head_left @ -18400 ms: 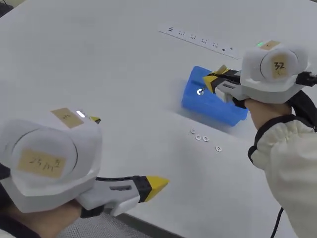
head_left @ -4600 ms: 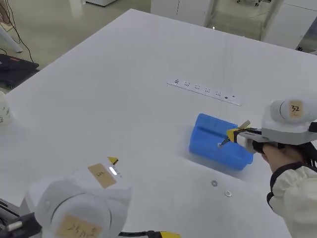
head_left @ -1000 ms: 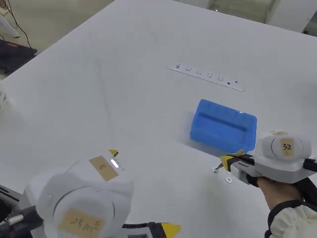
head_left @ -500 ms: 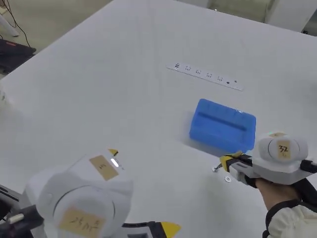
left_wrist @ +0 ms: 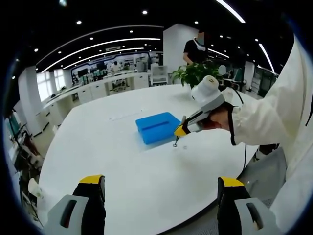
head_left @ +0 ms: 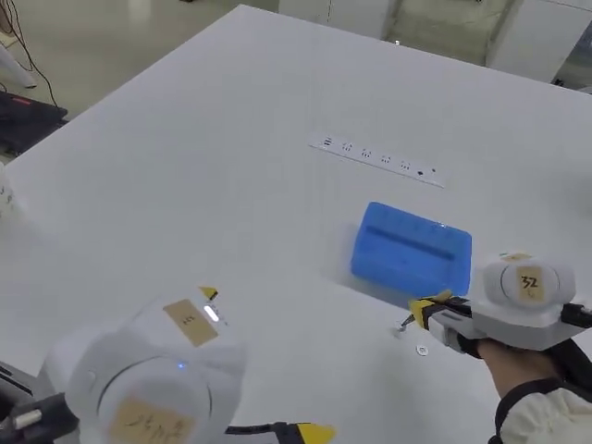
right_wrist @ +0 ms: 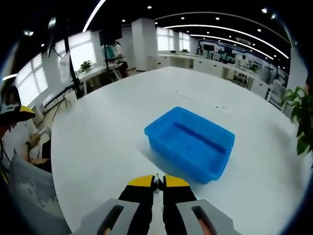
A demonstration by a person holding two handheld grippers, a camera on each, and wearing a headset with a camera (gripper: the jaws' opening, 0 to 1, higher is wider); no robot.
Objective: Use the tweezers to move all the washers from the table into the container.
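Head view: the right gripper (head_left: 421, 307) clamps the tweezers (head_left: 408, 321) near the container (head_left: 412, 250); a washer (head_left: 422, 350) lies beside on the table (head_left: 231, 139). If the tweezers hold anything, I cannot tell. Jaws of the left gripper (left_wrist: 160, 182) stand wide apart.

tweezers (head_left: 408, 321): tips too small to tell what, if anything, they hold
container (head_left: 412, 252): contents too small to make out
left gripper (left_wrist: 160, 181): fingers cut off by bottom edge; body likewise in head view
power strip (head_left: 375, 159): sockets blurred
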